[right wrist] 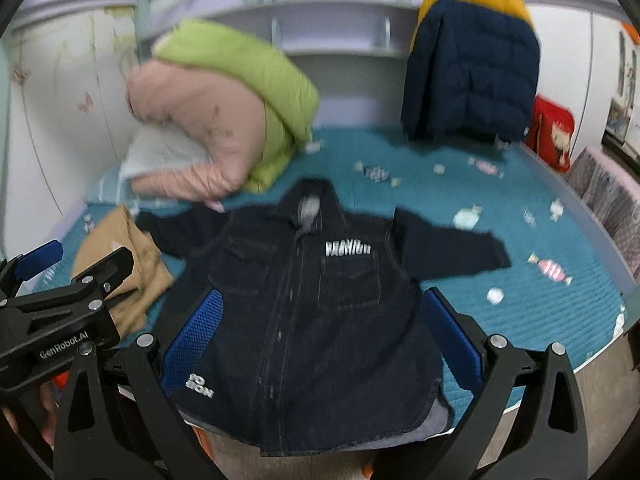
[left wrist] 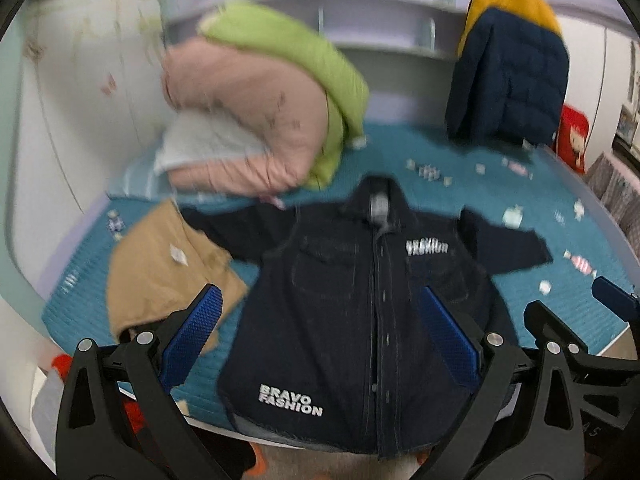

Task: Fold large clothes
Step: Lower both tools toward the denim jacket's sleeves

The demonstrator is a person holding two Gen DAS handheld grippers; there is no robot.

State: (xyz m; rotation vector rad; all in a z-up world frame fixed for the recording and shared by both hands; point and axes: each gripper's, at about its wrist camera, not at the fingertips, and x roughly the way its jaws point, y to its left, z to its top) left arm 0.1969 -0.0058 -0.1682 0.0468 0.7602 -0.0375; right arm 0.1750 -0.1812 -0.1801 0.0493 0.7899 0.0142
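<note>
- Fingers: your left gripper (left wrist: pixel 320 340) has both blue pads spread wide with nothing between them; the right gripper (right wrist: pixel 324 344) is likewise wide open and empty. Both hang above the lower half of the garment, not touching it.
- Task item: the dark denim shirt (left wrist: pixel 340 320) lies face up on the teal bed (left wrist: pixel 540 320), buttoned, collar toward the top of the frame, hem at the bottom edge where it slightly overhangs the mattress. Both sleeves are spread sideways.
- Step, as I judge it: the shirt is laid out flat and no fold is made yet. You are at the approach before the first grasp.
- Next move likely calls for pinching a sleeve or a side edge and carrying it across the middle, lifting only the shirt cloth.
- In the way: the tan garment (left wrist: pixel 160 272) at centre left lies touching or just under the left-of-frame sleeve; which, I cannot tell. It may snag that fold.
- Elsewhere: the pink and green bedding pile (right wrist: pixel 212 120) at upper left sits close behind the collar; the navy and yellow puffer jacket (right wrist: pixel 472 68) hangs at upper right, well apart.
- Both views are motion-blurred, so fine detail is uncertain.
</note>
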